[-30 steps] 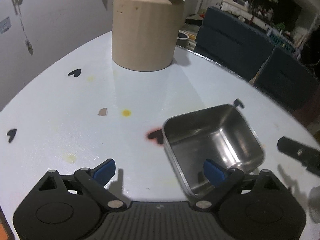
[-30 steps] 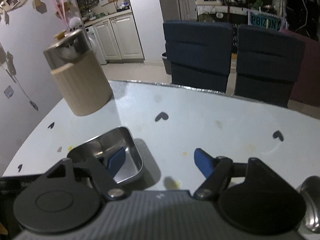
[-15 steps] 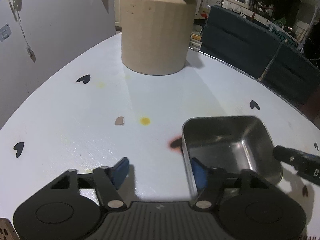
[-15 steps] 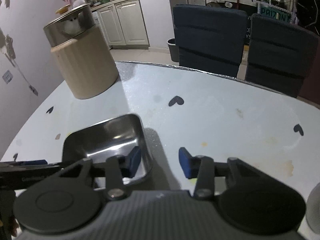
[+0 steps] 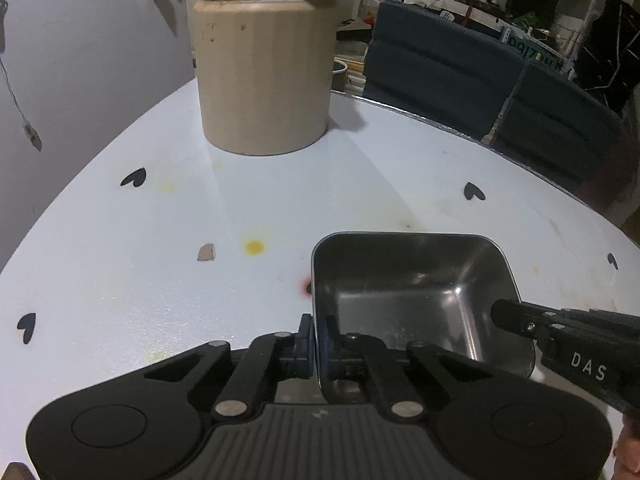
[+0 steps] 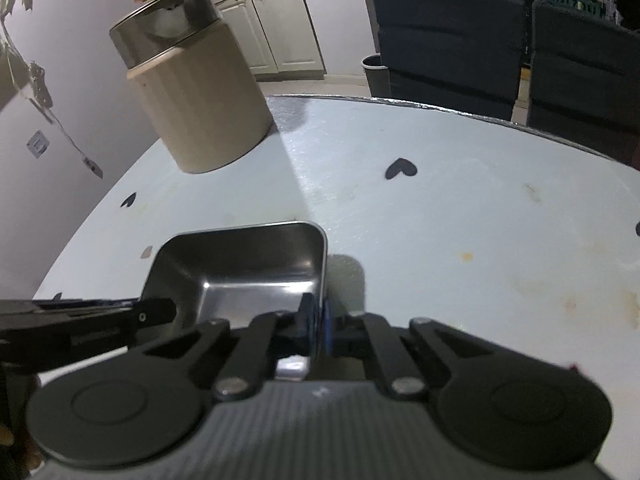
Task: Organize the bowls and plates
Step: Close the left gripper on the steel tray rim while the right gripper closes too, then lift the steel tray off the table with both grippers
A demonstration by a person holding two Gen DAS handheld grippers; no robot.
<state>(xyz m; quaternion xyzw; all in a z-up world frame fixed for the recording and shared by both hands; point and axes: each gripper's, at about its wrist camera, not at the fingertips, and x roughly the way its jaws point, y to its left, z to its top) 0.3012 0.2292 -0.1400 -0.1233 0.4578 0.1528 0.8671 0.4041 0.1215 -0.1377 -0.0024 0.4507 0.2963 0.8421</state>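
A square steel bowl [image 5: 412, 292] sits on the white round table [image 5: 240, 208], empty inside. My left gripper [image 5: 317, 334] is shut on the bowl's left wall, one blue pad inside and one outside. In the left wrist view the right gripper's black fingers [image 5: 516, 316] reach in over the bowl's right rim. In the right wrist view the same steel bowl [image 6: 248, 276] lies low and left of centre, and my right gripper [image 6: 319, 320] is shut on its right wall. The left gripper's arm [image 6: 92, 320] enters there from the left edge.
A tall beige canister with a steel top [image 5: 264, 68] stands at the far side of the table. Two dark blue chairs [image 6: 448, 40] stand beyond the far table edge. Small black heart stickers [image 6: 401, 168] and yellow stains [image 5: 254, 247] mark the tabletop.
Both grippers went from wide open to shut, each clamping a wall of the steel bowl. The right gripper came down and closer to the bowl.
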